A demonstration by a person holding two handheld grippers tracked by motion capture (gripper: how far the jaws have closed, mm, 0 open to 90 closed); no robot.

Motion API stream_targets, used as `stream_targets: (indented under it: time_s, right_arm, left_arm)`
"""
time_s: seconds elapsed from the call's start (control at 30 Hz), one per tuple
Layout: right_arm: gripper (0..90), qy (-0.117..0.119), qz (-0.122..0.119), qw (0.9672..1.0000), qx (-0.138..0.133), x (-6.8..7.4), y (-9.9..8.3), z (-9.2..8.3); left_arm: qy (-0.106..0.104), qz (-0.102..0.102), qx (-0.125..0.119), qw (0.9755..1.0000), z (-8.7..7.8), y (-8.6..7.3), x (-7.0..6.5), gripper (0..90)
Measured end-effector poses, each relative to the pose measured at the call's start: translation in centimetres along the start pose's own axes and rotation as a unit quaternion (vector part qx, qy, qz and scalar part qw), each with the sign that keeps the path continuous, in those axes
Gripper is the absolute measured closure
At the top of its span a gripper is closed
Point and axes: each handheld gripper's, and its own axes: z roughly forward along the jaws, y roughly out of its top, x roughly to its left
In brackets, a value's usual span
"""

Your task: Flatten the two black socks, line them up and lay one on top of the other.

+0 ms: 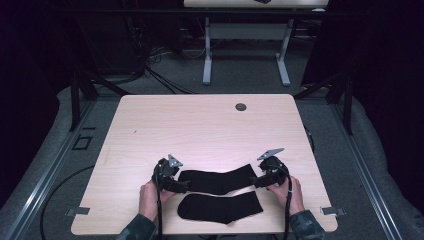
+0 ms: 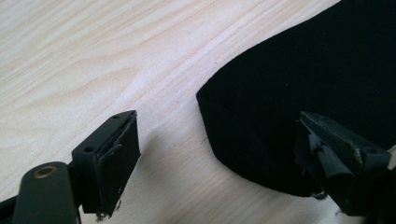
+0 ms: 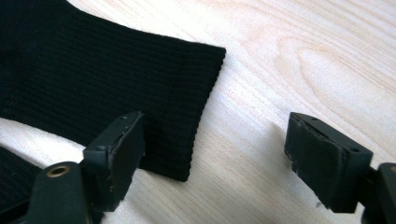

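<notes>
Two black socks lie near the table's (image 1: pixel 150 125) front edge, and the farther sock (image 1: pixel 216 180), light, limp and grippy-knit, is best pinched at its toe and ribbed cuff, where left gripper (image 1: pixel 181 186) and right gripper (image 1: pixel 256 181) stand wide open, holding nothing.

One sock (image 1: pixel 216 180) lies behind the other sock (image 1: pixel 220 207) on the table (image 1: pixel 200 125).
</notes>
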Motion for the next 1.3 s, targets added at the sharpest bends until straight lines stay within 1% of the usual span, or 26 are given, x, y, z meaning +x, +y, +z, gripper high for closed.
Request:
stream_targets:
  time_s: [0.07,0.1,0.13,0.17,0.2,0.23,0.27,0.33,0.4,0.5,0.53,0.57,0.6,0.7,0.77,0.87,0.93,0.97,1.03,1.07,1.17,1.23,1.3]
  right_arm:
    - [16.0,-0.005,-0.007,1.0000,0.002,0.0,0.1,-0.2]
    - [15.9,-0.009,-0.011,0.9999,-0.004,-0.1,0.1,-0.5]
    - [15.4,-0.005,-0.006,0.9999,-0.014,0.0,0.0,-0.6]
    - [14.7,-0.010,-0.003,0.9998,-0.015,0.0,0.0,-0.8]
    - [14.6,-0.007,-0.003,0.9998,-0.019,0.0,0.0,-1.1]
    - [14.6,-0.008,-0.004,0.9997,-0.024,-0.1,-0.1,-1.4]
    - [14.1,-0.007,-0.003,0.9996,-0.026,-0.1,-0.1,-1.8]
    - [11.9,-0.009,0.000,0.9992,-0.040,-0.2,-0.1,-2.6]
    - [9.9,-0.011,0.005,0.9984,-0.056,-0.3,-0.3,-3.4]
    - [8.1,-0.017,0.010,0.9974,-0.068,-0.5,-0.6,-4.5]
    - [7.2,-0.018,0.011,0.9974,-0.069,-0.6,-0.8,-4.8]
    - [6.5,-0.020,0.012,0.9972,-0.071,-0.7,-0.9,-5.1]
    - [5.8,-0.019,0.013,0.9969,-0.075,-0.7,-1.1,-5.4]
    - [3.9,-0.028,0.021,0.9960,-0.083,-1.0,-1.8,-6.1]
    - [2.6,-0.032,0.026,0.9954,-0.087,-1.3,-2.3,-6.4]
    - [1.3,-0.042,0.037,0.9945,-0.088,-1.7,-3.4,-6.7]
    - [0.8,-0.046,0.045,0.9942,-0.086,-2.2,-4.2,-6.8]
    - [0.7,-0.045,0.048,0.9942,-0.084,-2.4,-4.7,-6.7]
    - [0.9,-0.050,0.058,0.9939,-0.080,-2.8,-5.6,-6.4]
    - [1.4,-0.049,0.061,0.9942,-0.074,-3.0,-6.1,-6.2]
    - [1.8,-0.055,0.068,0.9943,-0.060,-3.4,-7.4,-5.6]
    - [1.3,-0.055,0.074,0.9942,-0.055,-3.7,-8.2,-5.2]
    - [0.7,-0.058,0.080,0.9938,-0.052,-3.9,-8.8,-4.8]
  left_arm:
    - [-0.002,-0.004,-0.012,0.9999,-0.5,0.1,0.1,13.7]
    - [-0.001,-0.007,-0.015,0.9999,-0.7,0.1,0.2,12.2]
    - [-0.002,-0.008,-0.017,0.9998,-0.9,0.1,0.3,11.1]
    - [-0.001,-0.009,-0.019,0.9998,-1.2,0.1,0.5,10.6]
    - [-0.002,-0.009,-0.017,0.9998,-1.5,0.2,0.6,10.0]
    - [0.005,-0.011,-0.025,0.9996,-1.8,0.2,0.7,9.3]
    - [0.005,-0.014,-0.028,0.9995,-2.2,0.1,0.9,8.9]
    - [0.009,-0.015,-0.030,0.9994,-2.7,0.1,1.1,8.0]
    - [0.015,-0.019,-0.037,0.9990,-3.4,-0.2,1.5,7.4]
    - [0.025,-0.025,-0.044,0.9984,-4.3,-0.9,2.1,6.2]
    - [0.025,-0.028,-0.042,0.9984,-4.6,-1.2,2.3,5.4]
    - [0.031,-0.031,-0.041,0.9982,-4.9,-1.6,2.6,5.1]
    - [0.032,-0.034,-0.039,0.9981,-5.1,-2.0,2.8,4.7]
    - [0.044,-0.046,-0.034,0.9974,-5.8,-3.3,3.7,3.1]
    - [0.052,-0.059,-0.031,0.9964,-6.1,-4.4,4.4,1.0]
    - [0.057,-0.080,-0.029,0.9948,-6.4,-6.3,5.3,0.2]
    - [0.062,-0.093,-0.027,0.9934,-6.4,-7.4,5.7,0.2]
    - [0.062,-0.101,-0.027,0.9926,-6.4,-7.9,5.9,0.2]
    - [0.066,-0.108,-0.026,0.9916,-6.3,-8.7,6.2,0.2]
    - [0.067,-0.110,-0.024,0.9913,-6.2,-9.0,6.3,0.2]
    - [0.068,-0.118,-0.026,0.9904,-5.8,-9.7,6.4,0.1]
    - [0.069,-0.121,-0.025,0.9900,-5.4,-9.9,6.4,0.1]
    - [0.070,-0.121,-0.032,0.9897,-5.3,-9.9,6.2,0.0]
